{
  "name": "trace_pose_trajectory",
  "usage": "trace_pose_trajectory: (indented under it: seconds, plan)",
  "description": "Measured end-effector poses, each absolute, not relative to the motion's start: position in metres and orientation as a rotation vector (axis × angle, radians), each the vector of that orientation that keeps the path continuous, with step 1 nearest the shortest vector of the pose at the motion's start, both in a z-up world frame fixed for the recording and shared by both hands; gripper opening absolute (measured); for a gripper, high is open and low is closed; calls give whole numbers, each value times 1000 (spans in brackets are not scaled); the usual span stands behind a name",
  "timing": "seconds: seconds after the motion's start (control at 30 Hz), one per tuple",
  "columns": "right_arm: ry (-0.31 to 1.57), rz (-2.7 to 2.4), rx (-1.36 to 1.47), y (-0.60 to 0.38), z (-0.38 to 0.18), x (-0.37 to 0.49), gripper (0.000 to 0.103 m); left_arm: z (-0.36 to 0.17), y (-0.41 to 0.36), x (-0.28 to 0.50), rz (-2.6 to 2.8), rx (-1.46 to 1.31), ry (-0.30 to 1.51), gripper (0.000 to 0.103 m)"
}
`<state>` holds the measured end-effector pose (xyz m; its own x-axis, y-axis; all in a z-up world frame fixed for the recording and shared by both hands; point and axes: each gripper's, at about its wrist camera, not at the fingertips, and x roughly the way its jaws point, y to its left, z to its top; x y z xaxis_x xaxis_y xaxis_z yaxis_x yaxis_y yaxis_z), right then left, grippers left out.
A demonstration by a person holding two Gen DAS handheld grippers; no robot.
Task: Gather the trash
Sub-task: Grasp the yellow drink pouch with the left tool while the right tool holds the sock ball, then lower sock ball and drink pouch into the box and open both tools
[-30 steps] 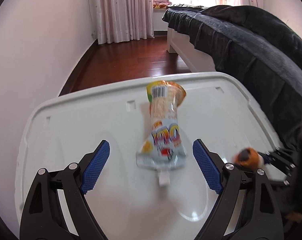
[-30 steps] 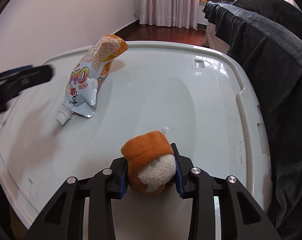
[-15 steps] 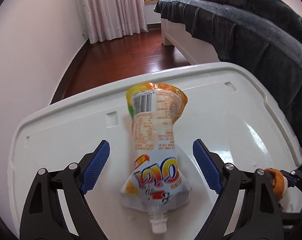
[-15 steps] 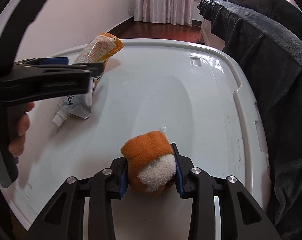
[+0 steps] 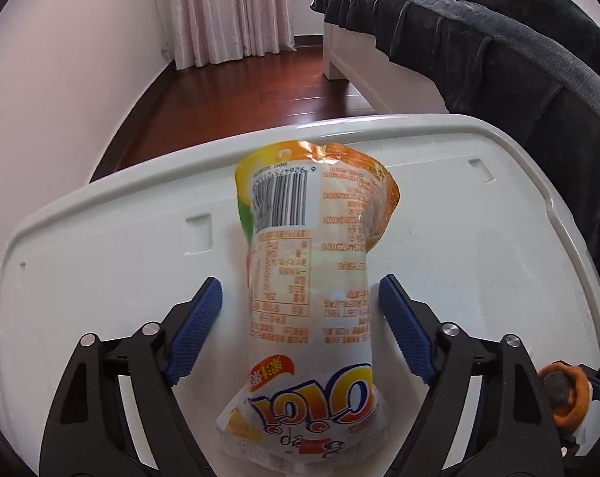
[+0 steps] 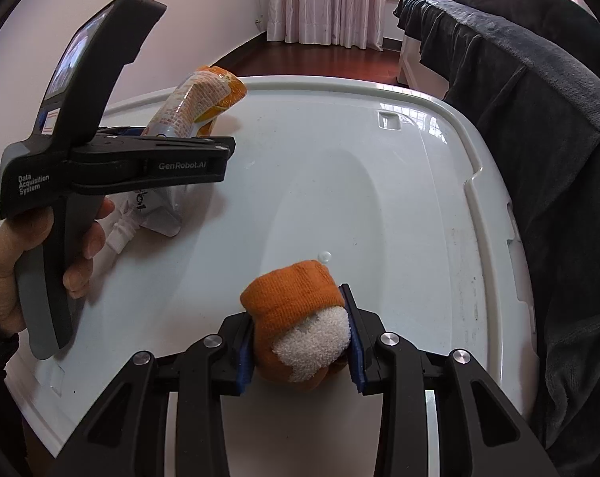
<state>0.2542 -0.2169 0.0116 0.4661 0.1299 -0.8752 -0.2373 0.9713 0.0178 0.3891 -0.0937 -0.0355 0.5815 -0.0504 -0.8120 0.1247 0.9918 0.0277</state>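
An orange and white spouted drink pouch [image 5: 308,218] lies on a white plastic lid [image 5: 101,258], spout end toward me. My left gripper [image 5: 300,282] straddles its middle with the jaws closing. The right pad [image 5: 403,326] sits at the pouch's edge, and a gap remains at the left pad [image 5: 196,326]. The right wrist view shows the same pouch [image 6: 204,99] behind the left gripper [image 6: 220,155], which a hand [image 6: 6,270] holds. My right gripper [image 6: 296,310] is shut on a rolled orange and white sock [image 6: 288,298], just above the lid [image 6: 339,198].
A bed under a dark blanket [image 5: 498,59] runs close along the lid's right side. Dark wooden floor [image 5: 240,95] and pink curtains [image 5: 228,12] lie beyond the far edge. A pale wall stands on the left.
My left gripper has come forward and down over the pouch, so its jaws now flank the pouch's middle and stand narrower. The right gripper and sock have stayed put.
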Motion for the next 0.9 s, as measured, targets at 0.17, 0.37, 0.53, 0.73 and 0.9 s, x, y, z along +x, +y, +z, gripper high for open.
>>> trace_pose_trajectory:
  seconds: [0.17,0.37,0.53,0.73,0.9]
  plan:
    - [1063,226,-111,-217,11,255,37,-33,-108,381,-164,147,907,38]
    - [1062,228,-112,-217,12,254,37,-31,-115,377,-141,199,885,34]
    - [1062,227,-112,-217,12,254,37,-30,-116,374,-133,212,877,32]
    - [1062,220,-84,-219,11,256,36,-22,-111,367,-127,192,860,32]
    - [1061,190,-62,-221,12,258,36,-4,-96,351,-125,133,836,32]
